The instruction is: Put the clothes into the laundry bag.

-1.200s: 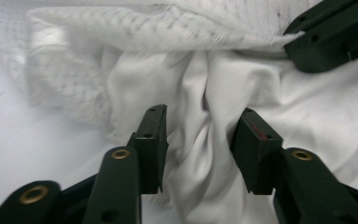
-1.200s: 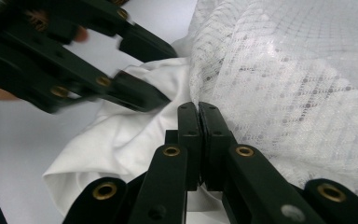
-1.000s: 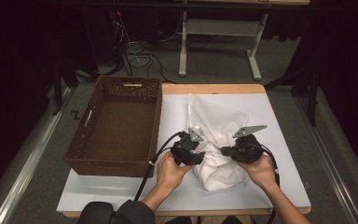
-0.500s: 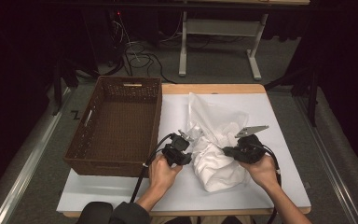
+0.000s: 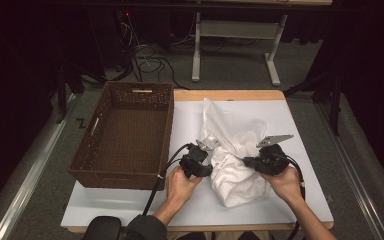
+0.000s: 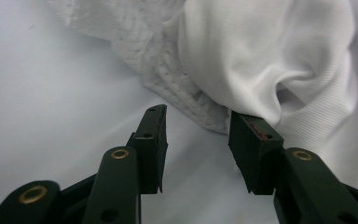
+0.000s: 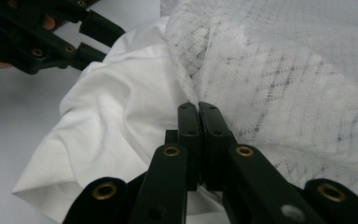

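Right gripper [image 7: 199, 108] pinched shut on the white cloth [image 5: 235, 165], bundled mid-table beside the basket [image 5: 125, 135]; left gripper [image 6: 198, 123] half open, jaws just been widening, hem edge at its tips, nothing clamped; push further over the hem before closing; keep right steady.

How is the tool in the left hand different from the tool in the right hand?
The left tool has its jaws apart, after just opening a bit, with bare table between them; the right tool has its jaws pressed together on the crumpled white cloth. The left tool sits at the cloth's edge, one jaw against it; the right tool already grips a fold. Both are black and held over the white table.
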